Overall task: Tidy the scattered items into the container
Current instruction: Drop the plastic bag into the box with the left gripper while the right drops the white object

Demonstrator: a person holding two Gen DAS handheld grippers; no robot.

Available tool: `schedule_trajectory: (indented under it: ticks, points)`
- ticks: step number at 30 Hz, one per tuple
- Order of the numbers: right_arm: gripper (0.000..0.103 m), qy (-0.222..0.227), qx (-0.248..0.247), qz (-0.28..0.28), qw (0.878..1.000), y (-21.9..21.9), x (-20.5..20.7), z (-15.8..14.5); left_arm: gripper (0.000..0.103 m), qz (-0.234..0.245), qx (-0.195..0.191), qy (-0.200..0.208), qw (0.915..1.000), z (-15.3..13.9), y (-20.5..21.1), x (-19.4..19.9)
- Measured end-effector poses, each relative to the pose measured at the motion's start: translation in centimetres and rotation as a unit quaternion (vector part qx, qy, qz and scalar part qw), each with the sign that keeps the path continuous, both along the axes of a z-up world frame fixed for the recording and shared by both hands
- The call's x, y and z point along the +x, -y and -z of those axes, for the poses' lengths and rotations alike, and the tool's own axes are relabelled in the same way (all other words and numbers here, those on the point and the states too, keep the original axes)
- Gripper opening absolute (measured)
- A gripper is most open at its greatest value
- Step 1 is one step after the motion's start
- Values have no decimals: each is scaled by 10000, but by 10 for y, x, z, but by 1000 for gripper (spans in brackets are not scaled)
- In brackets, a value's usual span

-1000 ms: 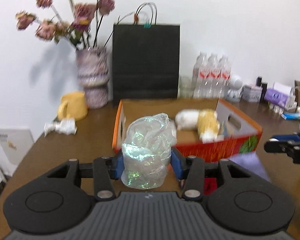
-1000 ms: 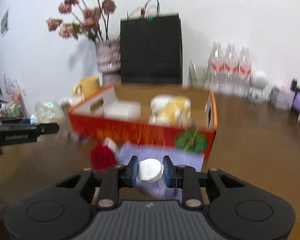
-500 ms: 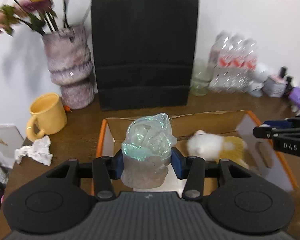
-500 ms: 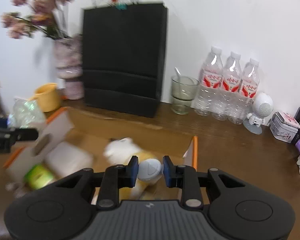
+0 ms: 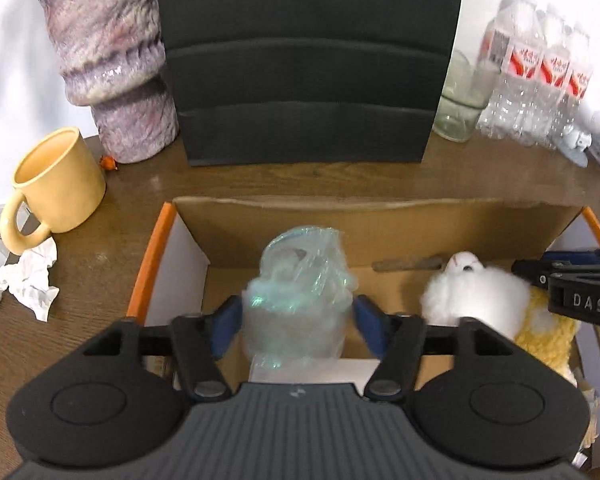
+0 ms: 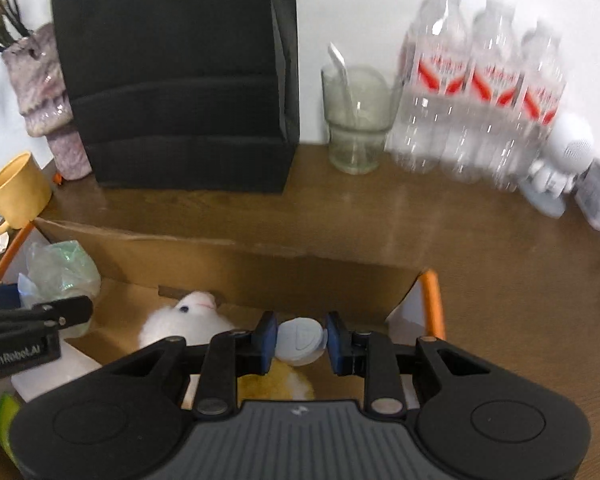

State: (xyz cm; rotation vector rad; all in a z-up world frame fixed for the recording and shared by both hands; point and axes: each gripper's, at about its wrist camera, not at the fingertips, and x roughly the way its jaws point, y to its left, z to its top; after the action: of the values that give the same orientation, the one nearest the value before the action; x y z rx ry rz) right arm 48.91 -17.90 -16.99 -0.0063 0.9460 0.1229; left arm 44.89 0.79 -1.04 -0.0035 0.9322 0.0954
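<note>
My left gripper (image 5: 296,322) is shut on a crumpled clear plastic bag (image 5: 300,288) with a green sheen and holds it above the inside of the orange-edged cardboard box (image 5: 380,216). My right gripper (image 6: 301,340) is shut on a small white round cap (image 6: 300,341), over the box's right end (image 6: 430,296). A white and yellow plush toy (image 5: 480,296) lies in the box, also in the right wrist view (image 6: 188,320). The bag and the left gripper show at the left of the right wrist view (image 6: 56,276).
A black paper bag (image 5: 308,60) stands behind the box, with a purple vase (image 5: 112,64), a yellow mug (image 5: 56,188) and crumpled white paper (image 5: 28,280) at the left. A glass cup (image 6: 356,120), water bottles (image 6: 480,92) and a small white figure (image 6: 560,164) stand at the back right.
Both grippers have moved forward and up from in front of the box to over its inside, each still holding its item. The view now looks down into the box.
</note>
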Motion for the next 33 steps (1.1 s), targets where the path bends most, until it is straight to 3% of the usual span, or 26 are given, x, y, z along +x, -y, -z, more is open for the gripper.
schedule_trajectory:
  ticks: [2, 4, 7, 14, 20, 26, 33]
  points:
    - [49, -31, 9, 58, 10000, 1, -2, 0, 84, 34, -1, 105, 9999, -5, 0, -5]
    - [70, 57, 79, 76, 9999, 4, -8, -7, 97, 31, -16, 255, 9997, -14, -3, -13]
    - [82, 217, 320, 31, 9992, 9, -22, -23, 102, 59, -20, 547, 9985, -31, -5, -29]
    - [90, 789, 422, -227, 9957, 11, -78, -66, 103, 170, -109, 1182, 9928, -69, -10, -90]
    - [92, 1320, 300, -472, 9897, 10, -158, -94, 103, 304, -244, 1940, 9802, -89, -20, -172]
    - [94, 1769, 261, -704, 9814, 13, -232, -92, 103, 367, -259, 2179, 9749, -77, -19, -233]
    - [94, 2032, 97, -851, 9754, 11, -293, -64, 103, 440, -306, 2130, 9756, -43, -10, -278]
